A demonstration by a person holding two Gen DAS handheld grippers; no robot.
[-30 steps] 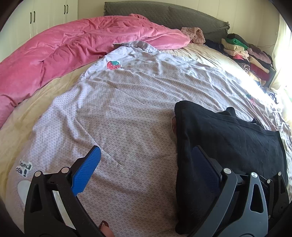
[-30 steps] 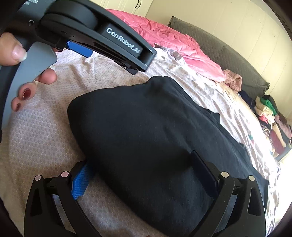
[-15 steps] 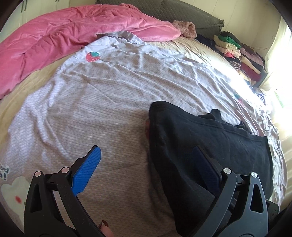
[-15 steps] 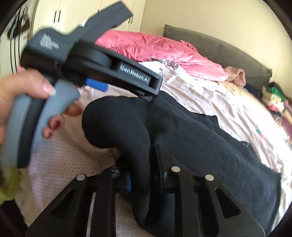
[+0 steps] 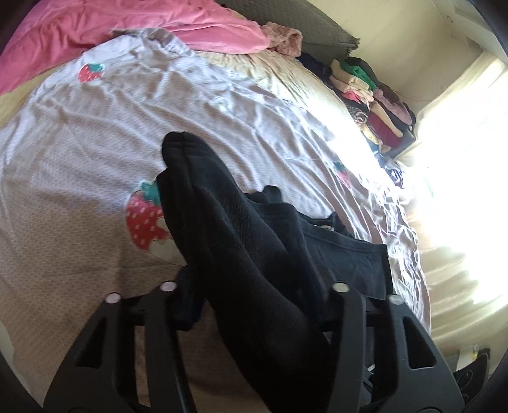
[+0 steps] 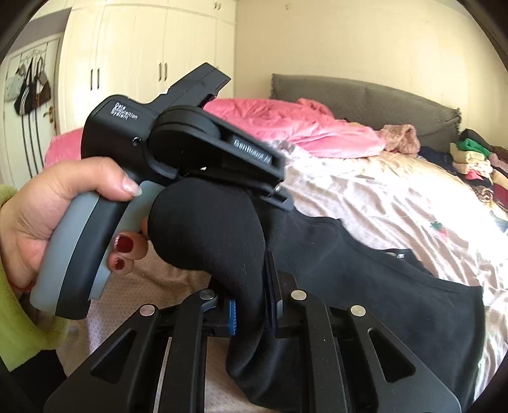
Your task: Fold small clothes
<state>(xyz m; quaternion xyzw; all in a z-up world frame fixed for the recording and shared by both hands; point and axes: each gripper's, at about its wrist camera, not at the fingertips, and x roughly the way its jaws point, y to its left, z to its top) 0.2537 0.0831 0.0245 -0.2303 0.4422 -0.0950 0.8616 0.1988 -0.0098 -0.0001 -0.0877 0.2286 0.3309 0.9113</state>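
Two grippers, both clamped on the same black garment (image 6: 365, 286). Right gripper (image 6: 250, 313): jaws nearly together, blue pad (image 6: 232, 317) and opposite pad pinching a bunched fold of the black cloth, which bulges up above the fingers in a rounded hump. Left gripper (image 5: 254, 305): jaws just closing in, thick ridge of the same garment running between the fingers, pads themselves hidden by the cloth, contact looks firm in the left wrist view. Seen from the right wrist too: left gripper's nose sitting on top of the lifted hump, held by a hand (image 6: 63, 216) with red-painted nails and a green sleeve (image 6: 12, 286). Near edge of the garment lifted off the bed; rest still lying flat on the lilac strawberry-print sheet (image 5: 95, 159), trailing away to the right toward the sunlit side. Red strawberry motif (image 5: 143, 222) showing just left of the raised fold. Further back: pink duvet (image 5: 127, 28) heaped along the far side, grey headboard cushion (image 6: 365, 98), small pinkish knit item (image 6: 400, 136) at its base, stack of folded clothes (image 5: 371, 98) at the bed's far right corner. White wardrobe doors (image 6: 143, 63) and hanging bags (image 6: 31, 85) behind the hand. Strong window glare at right, detail washed out there.
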